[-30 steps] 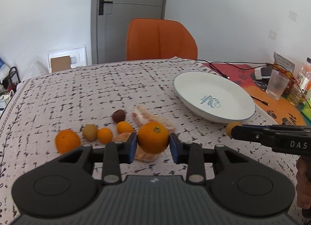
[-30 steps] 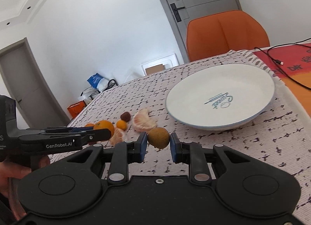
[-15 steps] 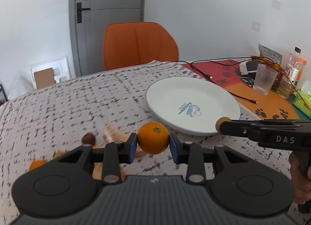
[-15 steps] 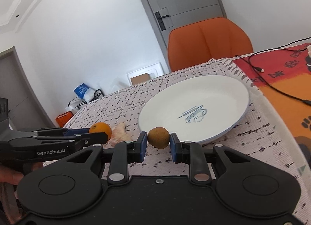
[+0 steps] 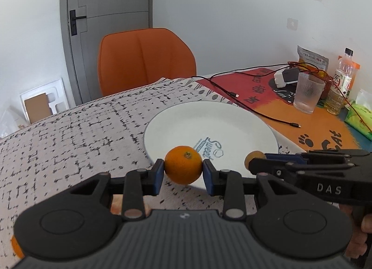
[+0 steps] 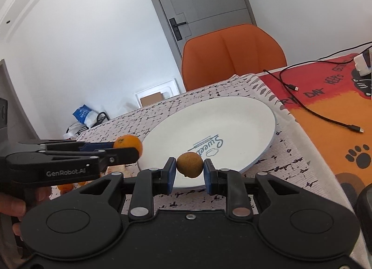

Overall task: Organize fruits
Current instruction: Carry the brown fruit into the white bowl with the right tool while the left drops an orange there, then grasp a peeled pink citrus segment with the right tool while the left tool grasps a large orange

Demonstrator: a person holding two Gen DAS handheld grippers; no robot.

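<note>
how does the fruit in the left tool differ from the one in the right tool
The orange in the left tool is bright orange and glossy; the brown fruit in the right tool is dull tan and rough-looking. The orange is clearly bigger, so the left tool's jaws stand wider apart. The orange is near round with a green stem scar; the brown fruit looks slightly egg-shaped. Both are clamped between blue pads, held off the table by the near rim of the white plate.

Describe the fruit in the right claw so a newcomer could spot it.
Find the white plate on the patterned tablecloth. At its near edge, the right claw pinches a small brown fruit. Unlike the glossy orange nearby, it is dull, rough and smaller.
</note>
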